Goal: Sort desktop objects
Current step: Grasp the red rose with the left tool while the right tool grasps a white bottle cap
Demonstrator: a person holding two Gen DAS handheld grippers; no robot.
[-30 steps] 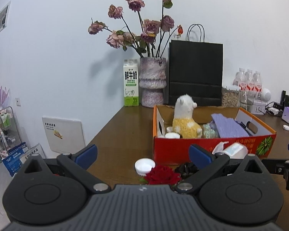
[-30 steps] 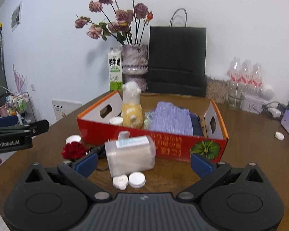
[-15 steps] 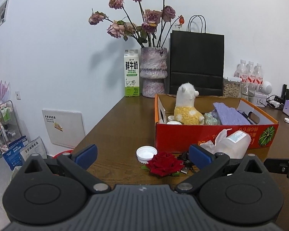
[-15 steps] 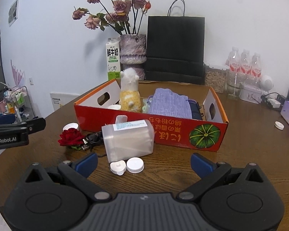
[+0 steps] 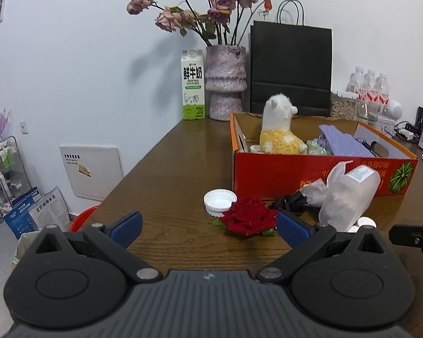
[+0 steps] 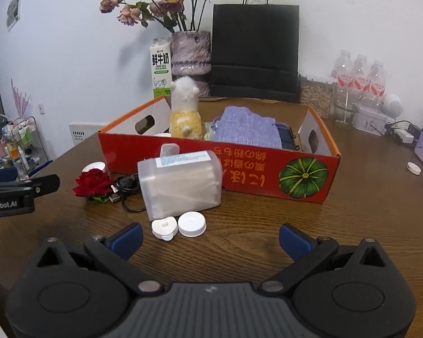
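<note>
Both tools gape empty; left tool (image 5: 208, 224) should advance squarely, straddle the red rose (image 5: 248, 217) just ahead, and pinch gently.

rose (image 5: 248, 216) left of container (image 6: 180, 180), box (image 6: 256, 169) behind

The white and green milk carton (image 5: 193, 84) beside the vase carries the large black characters "鲜牛奶" and under them the small words "FRESH MILK"; the smaller print lower on it is too small to read. On the side of the black left hand-held gripper (image 6: 12, 194), seen in the right wrist view, white letters read "enRobot.AI", with the start of the word cut by the picture edge. The red cardboard box with a green pumpkin picture (image 6: 268, 169) has a row of orange characters printed upside down, which I cannot read with certainty, and the labels on the translucent plastic wipes container (image 6: 180, 183) and on the white wall panel (image 5: 91, 173) are too blurred to read.
</note>
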